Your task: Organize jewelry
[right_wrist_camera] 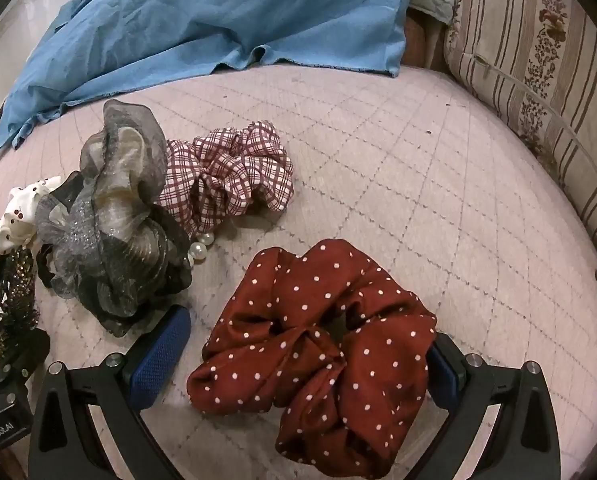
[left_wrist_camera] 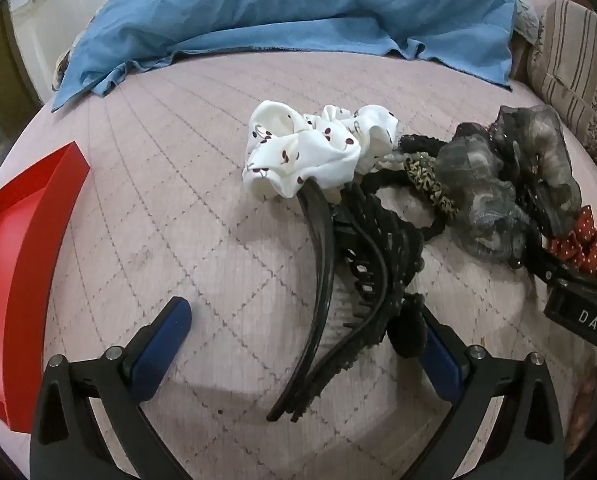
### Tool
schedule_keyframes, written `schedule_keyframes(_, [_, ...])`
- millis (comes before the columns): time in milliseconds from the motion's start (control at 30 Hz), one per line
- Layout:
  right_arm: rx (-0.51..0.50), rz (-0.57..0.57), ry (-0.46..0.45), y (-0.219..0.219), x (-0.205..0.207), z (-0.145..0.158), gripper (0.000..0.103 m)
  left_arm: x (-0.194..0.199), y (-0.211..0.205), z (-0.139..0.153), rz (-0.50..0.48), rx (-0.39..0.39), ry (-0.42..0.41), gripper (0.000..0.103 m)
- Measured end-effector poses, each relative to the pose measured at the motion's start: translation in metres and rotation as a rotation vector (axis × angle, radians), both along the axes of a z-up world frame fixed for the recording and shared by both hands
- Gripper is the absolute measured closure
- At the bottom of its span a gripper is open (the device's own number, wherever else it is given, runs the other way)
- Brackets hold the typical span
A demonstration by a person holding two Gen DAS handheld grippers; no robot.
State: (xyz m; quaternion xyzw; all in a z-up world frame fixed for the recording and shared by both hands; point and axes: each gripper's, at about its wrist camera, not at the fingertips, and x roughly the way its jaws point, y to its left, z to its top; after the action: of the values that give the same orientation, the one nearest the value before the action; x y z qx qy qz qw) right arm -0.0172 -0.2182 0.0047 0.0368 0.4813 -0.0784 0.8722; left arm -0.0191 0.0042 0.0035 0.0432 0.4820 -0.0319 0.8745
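Note:
A pile of hair accessories lies on a pink quilted bed. In the left wrist view, black headbands [left_wrist_camera: 330,292] lie between the wide-open fingers of my left gripper [left_wrist_camera: 306,332], with a white cherry-print scrunchie [left_wrist_camera: 310,148] and a grey organza scrunchie [left_wrist_camera: 506,184] beyond. A red tray [left_wrist_camera: 22,240] sits at the far left. In the right wrist view, my right gripper [right_wrist_camera: 310,344] is open around a dark red polka-dot scrunchie [right_wrist_camera: 322,344] that lies on the bed. A red plaid scrunchie [right_wrist_camera: 234,172] and the grey organza scrunchie [right_wrist_camera: 114,216] lie further left.
A crumpled blue cloth [left_wrist_camera: 290,12] covers the back of the bed; it also shows in the right wrist view [right_wrist_camera: 202,16]. A striped floral cushion [right_wrist_camera: 538,64] stands at the right. Pearl beads [right_wrist_camera: 198,248] lie by the plaid scrunchie. The right gripper's body [left_wrist_camera: 578,312] shows at the right.

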Motion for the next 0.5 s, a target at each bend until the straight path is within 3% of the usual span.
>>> schedule_keyframes(233, [0.004, 0.000, -0.036, 0.002, -0.011, 0.003, 0.000, -0.011, 0.003, 0.008, -0.018, 0.017, 0.008, 0.000])
schedule_keyframes(333, [0.003, 0.007, -0.046, 0.005, -0.017, 0.006, 0.000, -0.029, 0.009, 0.019, 0.022, 0.078, -0.040, 0.000])
schedule_keyframes(500, [-0.012, -0.010, -0.059, 0.009, -0.025, 0.013, 0.000, -0.052, 0.019, 0.045, 0.020, 0.094, -0.106, 0.000])
